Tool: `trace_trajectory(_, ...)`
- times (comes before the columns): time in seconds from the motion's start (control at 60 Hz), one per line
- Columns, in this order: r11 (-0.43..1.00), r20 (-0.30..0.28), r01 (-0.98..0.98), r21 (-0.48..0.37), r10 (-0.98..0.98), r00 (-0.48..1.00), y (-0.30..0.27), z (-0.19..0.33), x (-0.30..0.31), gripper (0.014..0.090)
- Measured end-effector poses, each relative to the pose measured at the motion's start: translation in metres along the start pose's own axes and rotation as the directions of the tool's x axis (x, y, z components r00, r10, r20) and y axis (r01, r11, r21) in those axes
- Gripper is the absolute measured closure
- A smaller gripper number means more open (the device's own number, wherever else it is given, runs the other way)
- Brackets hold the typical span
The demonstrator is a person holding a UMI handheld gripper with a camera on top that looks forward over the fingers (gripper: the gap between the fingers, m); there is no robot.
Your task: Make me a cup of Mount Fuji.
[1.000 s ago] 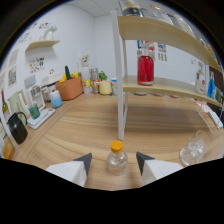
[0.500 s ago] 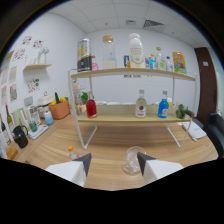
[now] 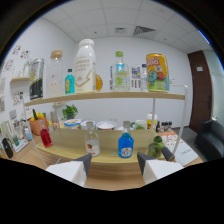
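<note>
My gripper (image 3: 114, 161) is open, and nothing sits between its fingers. It faces a two-level wooden shelf (image 3: 110, 95). Just beyond the fingers on the lower level stand a clear bottle with an orange label (image 3: 91, 143), a round blue bottle (image 3: 125, 145) and a green bottle (image 3: 156, 147). A red bottle (image 3: 46, 137) stands further left. The upper level carries a tall white bottle (image 3: 86, 65), a small teal bottle (image 3: 69, 82), a clear green-capped bottle (image 3: 119, 71) and a yellow can (image 3: 156, 72).
Bowls and small jars (image 3: 106, 124) line the back of the lower level, beside a potted plant (image 3: 69, 111). A cork-lidded jar (image 3: 54, 73) and a dark can (image 3: 36, 80) stand at the upper level's left end. A dark door (image 3: 200, 90) lies to the right.
The view has swung right and risen closer to the shelf. The yellow-capped bottle and the glass on the table near the fingers have dropped out of sight.
</note>
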Motion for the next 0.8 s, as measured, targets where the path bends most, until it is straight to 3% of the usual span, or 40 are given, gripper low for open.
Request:
trace_trajectory(0.117, 1.000, 0.005, 0.016, -0.006, -0.016, 1.000, -0.009, 0.036, 0.013, 0.0210)
trace_trajectory(0.217, 0.999, -0.005, 0.017, -0.031, -0.017, 1.000, -0.006, 0.063, 0.023, 0.0313)
trace_trajectory(0.35, 0.998, -0.001, 0.026, -0.065, -0.026, 1.000, 0.002, 0.085, 0.027, 0.0517)
trace_trajectory(0.433, 0.996, -0.031, 0.046, -0.070, -0.049, 0.998, 0.006, 0.090, 0.035, 0.0665)
trace_trajectory(0.633, 0.996, -0.005, 0.052, -0.075, -0.053, 0.999, 0.006, 0.082, 0.031, 0.0687)
trace_trajectory(0.8, 0.999, 0.023, -0.004, -0.047, 0.005, 1.000, -0.006, 0.044, 0.025, 0.0691)
